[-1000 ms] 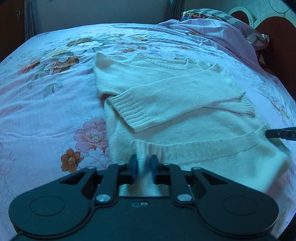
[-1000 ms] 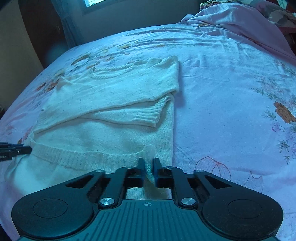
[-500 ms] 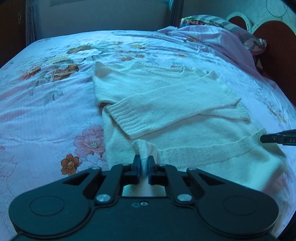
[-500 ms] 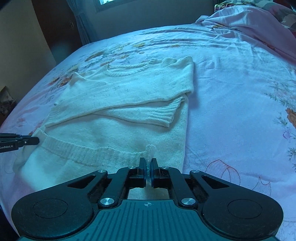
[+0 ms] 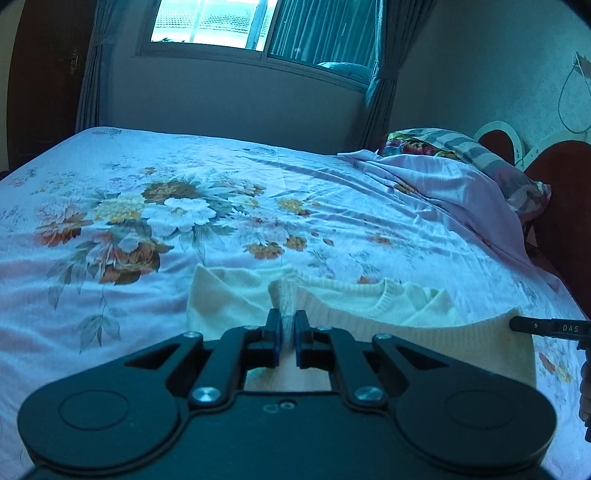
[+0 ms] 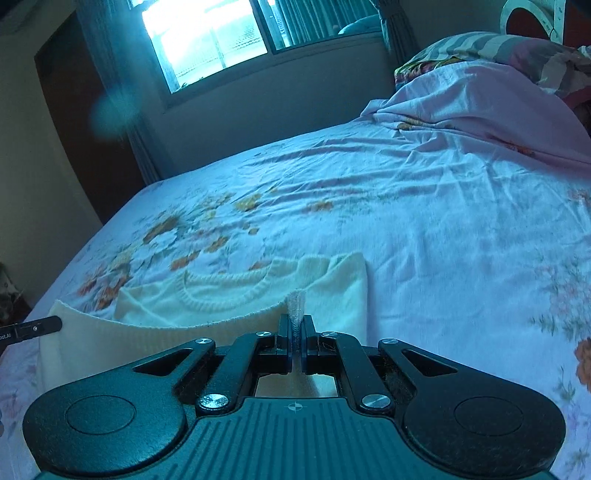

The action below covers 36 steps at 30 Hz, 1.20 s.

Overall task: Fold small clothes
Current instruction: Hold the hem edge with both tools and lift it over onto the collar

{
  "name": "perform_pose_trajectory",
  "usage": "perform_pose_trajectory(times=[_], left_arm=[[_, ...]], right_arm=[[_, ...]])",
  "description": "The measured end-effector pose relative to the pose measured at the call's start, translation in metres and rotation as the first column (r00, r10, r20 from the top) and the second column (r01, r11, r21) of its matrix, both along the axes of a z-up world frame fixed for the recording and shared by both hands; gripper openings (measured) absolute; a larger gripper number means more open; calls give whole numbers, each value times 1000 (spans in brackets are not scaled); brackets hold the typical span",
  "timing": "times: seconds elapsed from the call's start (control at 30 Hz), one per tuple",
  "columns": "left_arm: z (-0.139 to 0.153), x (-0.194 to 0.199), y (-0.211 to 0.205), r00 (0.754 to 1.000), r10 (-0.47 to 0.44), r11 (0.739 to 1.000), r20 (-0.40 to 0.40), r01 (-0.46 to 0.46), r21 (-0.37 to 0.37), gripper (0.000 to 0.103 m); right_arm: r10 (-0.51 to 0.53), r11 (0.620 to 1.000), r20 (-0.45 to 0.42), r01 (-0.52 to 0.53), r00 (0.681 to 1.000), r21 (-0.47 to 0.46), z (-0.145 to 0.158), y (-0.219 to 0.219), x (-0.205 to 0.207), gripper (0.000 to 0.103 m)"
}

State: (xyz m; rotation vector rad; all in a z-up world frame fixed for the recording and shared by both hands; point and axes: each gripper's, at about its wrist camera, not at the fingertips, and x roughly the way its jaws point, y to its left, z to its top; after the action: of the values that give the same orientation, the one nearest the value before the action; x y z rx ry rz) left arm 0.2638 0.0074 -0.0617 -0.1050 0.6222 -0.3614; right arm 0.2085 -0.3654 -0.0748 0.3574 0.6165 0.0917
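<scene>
A cream knitted sweater (image 5: 236, 295) lies on the floral bed sheet (image 5: 147, 221). My left gripper (image 5: 288, 321) is shut on the ribbed hem near its left corner and holds it raised over the sweater's upper part. My right gripper (image 6: 294, 326) is shut on the hem (image 6: 147, 336) near its right corner. The hem stretches between both grippers. The neckline (image 6: 225, 295) and shoulders show beyond the hem. The right gripper's tip (image 5: 535, 326) shows in the left wrist view, the left gripper's tip (image 6: 33, 328) in the right wrist view.
A pile of pink bedding (image 5: 454, 184) and a striped pillow (image 5: 443, 142) lie at the bed's right end by a dark headboard (image 5: 565, 206). A window (image 5: 207, 22) with curtains is on the far wall. The sheet (image 6: 443, 229) spreads wide to the right.
Both grippers have lifted the hem and carried it forward towards the neckline. The folded sleeves and lower body are now hidden under the raised hem, and the views tilted up to the window.
</scene>
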Motion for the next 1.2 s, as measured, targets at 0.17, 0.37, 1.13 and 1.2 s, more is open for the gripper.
perform_pose_trajectory(times=[0.17,0.37,1.13,1.2], left_arm=[[-10,60,-14,999,41,999,6,-41,8,6],[-42,114,-27,997,74,996,-27,-73,42,6],[-85,22,-38,985,42,989,-169,-17,150,45],[-83,15,-37,986,50,987,-162,-24,158,45]], right_arm=[[-19,1000,7,19,1000,-20,-6,-4,64,3],[-41,998,-23,40,999,-57,-33,-8,123,3],[49,981,-140,-74,989,-179,-78,59,34,4],[33,977,-127,-59,991,-206,-80,62,26,4]])
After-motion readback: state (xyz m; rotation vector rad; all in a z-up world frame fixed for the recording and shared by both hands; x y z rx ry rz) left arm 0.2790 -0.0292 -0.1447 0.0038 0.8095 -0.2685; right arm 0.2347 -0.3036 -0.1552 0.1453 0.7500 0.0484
